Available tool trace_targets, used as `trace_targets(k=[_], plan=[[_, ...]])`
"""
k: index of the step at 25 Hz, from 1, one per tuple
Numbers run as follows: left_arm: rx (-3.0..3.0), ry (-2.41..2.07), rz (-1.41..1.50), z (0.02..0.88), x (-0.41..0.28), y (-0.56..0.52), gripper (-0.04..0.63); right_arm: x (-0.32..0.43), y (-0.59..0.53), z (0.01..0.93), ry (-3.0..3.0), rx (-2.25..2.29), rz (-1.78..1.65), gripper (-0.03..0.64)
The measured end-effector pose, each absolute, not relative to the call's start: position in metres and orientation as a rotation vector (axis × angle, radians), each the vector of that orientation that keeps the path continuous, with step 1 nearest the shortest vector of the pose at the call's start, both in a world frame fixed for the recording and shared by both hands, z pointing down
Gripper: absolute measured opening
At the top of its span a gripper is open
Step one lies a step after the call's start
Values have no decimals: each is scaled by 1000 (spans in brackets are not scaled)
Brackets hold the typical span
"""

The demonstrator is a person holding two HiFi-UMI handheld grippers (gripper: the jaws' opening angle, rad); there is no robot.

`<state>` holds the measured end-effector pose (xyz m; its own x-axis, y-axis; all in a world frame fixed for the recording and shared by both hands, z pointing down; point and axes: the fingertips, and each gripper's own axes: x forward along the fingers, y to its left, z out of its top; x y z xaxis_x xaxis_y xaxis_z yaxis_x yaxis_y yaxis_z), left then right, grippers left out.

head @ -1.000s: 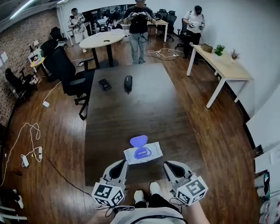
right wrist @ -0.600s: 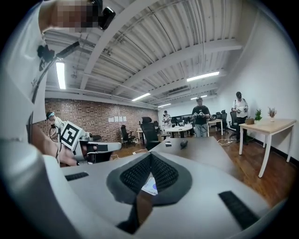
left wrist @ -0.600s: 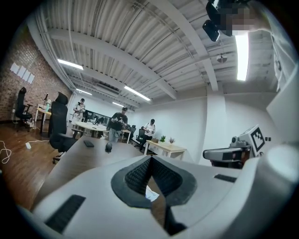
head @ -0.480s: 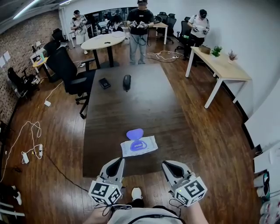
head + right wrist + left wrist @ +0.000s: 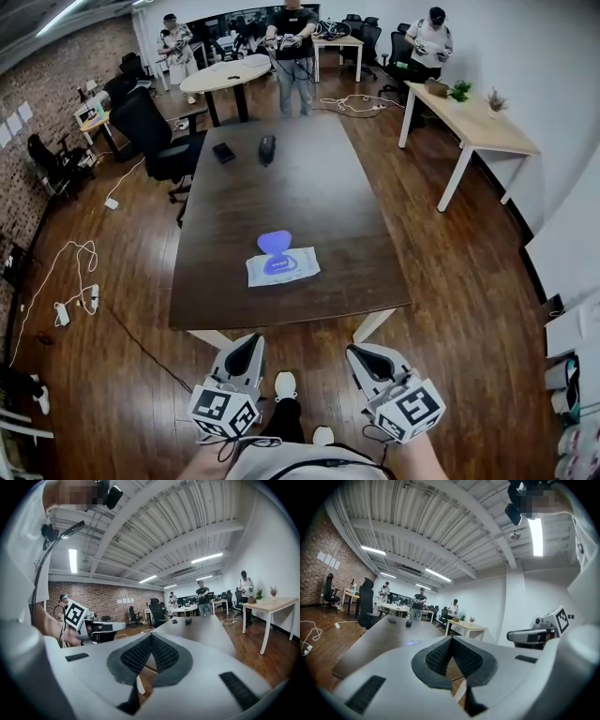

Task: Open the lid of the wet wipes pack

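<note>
The wipes pack (image 5: 282,267) is seen well ahead, crosswise, midway between left gripper (image 5: 246,347) and right gripper (image 5: 361,354). Both are clenched, empty; the lid (image 5: 274,242) seems raised.

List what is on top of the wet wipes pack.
On the wet wipes pack sits a blue oval opening, its blue lid flipped back beyond the far edge. Wipes inside cannot be made out.

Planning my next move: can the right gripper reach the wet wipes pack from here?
Probably not. The right gripper hangs shut over the floor, short of the table's near edge, and the wet wipes pack lies further in. Nothing blocks the path.
</note>
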<state>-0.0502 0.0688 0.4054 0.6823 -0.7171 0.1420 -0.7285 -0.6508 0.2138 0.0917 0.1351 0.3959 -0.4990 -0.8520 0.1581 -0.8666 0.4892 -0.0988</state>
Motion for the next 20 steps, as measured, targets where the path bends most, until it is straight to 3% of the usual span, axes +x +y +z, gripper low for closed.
trace_targets(k=[8,20], plan=[[2664,-1212,49,383,-61,139,2,99,202,362,-2692,1536,179,6],[2705,-1192,3,358,-84,150,2,79,222,356,-2641,1606,171,6]])
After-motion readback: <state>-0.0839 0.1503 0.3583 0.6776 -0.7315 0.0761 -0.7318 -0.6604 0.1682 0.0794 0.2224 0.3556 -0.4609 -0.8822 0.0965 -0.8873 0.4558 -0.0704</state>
